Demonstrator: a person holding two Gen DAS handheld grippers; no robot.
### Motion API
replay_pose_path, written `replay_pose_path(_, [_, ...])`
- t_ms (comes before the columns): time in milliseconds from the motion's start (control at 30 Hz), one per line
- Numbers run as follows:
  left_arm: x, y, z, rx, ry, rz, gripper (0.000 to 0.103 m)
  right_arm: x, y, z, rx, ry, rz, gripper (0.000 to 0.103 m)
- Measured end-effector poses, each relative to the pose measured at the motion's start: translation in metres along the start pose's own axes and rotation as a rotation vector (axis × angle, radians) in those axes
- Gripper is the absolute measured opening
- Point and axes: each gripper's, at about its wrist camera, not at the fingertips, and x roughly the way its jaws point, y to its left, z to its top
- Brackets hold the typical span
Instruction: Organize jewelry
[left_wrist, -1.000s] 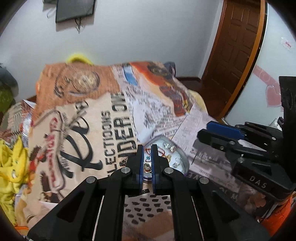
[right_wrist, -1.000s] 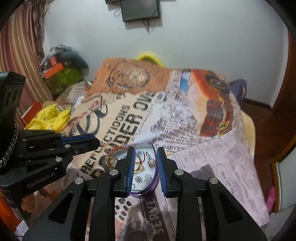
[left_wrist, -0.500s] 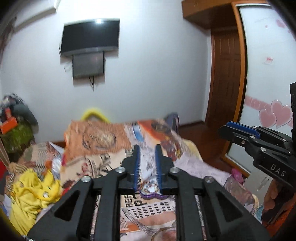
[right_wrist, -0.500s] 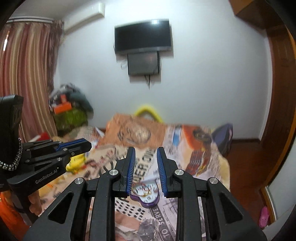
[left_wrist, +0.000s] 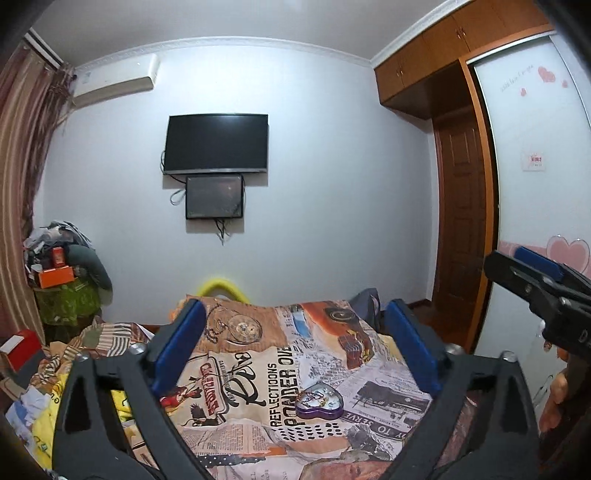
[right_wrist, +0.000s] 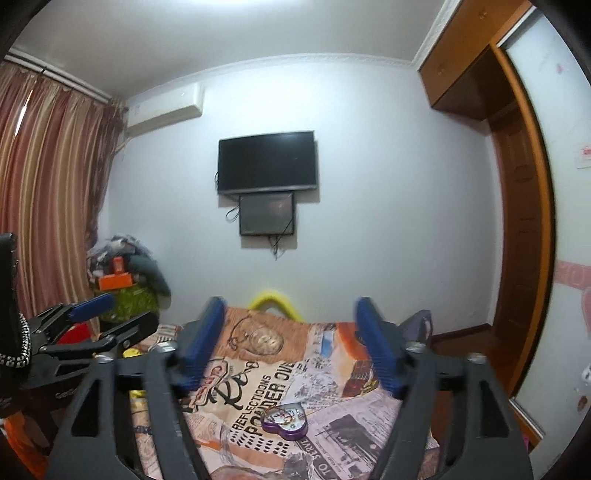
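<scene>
Left wrist view only: a person's fingers (left_wrist: 554, 398) showed at the right edge, under the right gripper's (left_wrist: 532, 266) dark body; a red box (left_wrist: 20, 347) sat low at the far left

Right wrist view only: striped curtains (right_wrist: 48, 192) filled the left side, and the left gripper (right_wrist: 110, 314) reached in from the left edge with a chain (right_wrist: 24, 343) hanging beside it

Both views: a wall television (left_wrist: 216, 143), an air conditioner (left_wrist: 114, 79) and a wooden door (left_wrist: 461, 229) lay far ahead of the fingers

Left gripper (left_wrist: 295, 350): released; its jaws had just been opening, blue pads (left_wrist: 181, 343) stood wide apart with nothing between them

Right gripper (right_wrist: 291, 343): released; its jaws had just been opening, and nothing was held

Heart-shaped tin (left_wrist: 319, 401): purple, lid off, lying on the printed bedspread (left_wrist: 258, 369); ahead of and below the left gripper, apart from both pads, a little toward the right-hand one

Heart-shaped tin (right_wrist: 284, 421) from the right gripper: ahead and below, about midway between its pads, untouched

Jewelry (right_wrist: 282, 416): small tangled pieces lay inside the tin, too small to tell apart
</scene>
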Motion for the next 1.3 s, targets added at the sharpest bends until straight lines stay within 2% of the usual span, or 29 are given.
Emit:
replay_pose_path(167, [-0.011,0.001,-0.003,-0.012,-0.008,0.016,0.103,0.003,0.004,-0.004,-0.009,0.001,-0.063,0.103])
replay_pose_path(300, [-0.024,0.002,-0.005,-0.02,-0.008,0.018,0.102,0.001,0.007,-0.004,-0.023,0.012,-0.074,0.103])
replay_pose_path(567, [-0.023,0.002,-0.009,-0.028,-0.002,0.019,0.103,-0.017,0.001,-0.009,-0.033,0.02,-0.067,0.103])
replay_pose_path(1300, [-0.021,0.002,-0.01,-0.038,0.027,0.018,0.103,-0.019,0.0,-0.007,-0.03,0.045,-0.062,0.103])
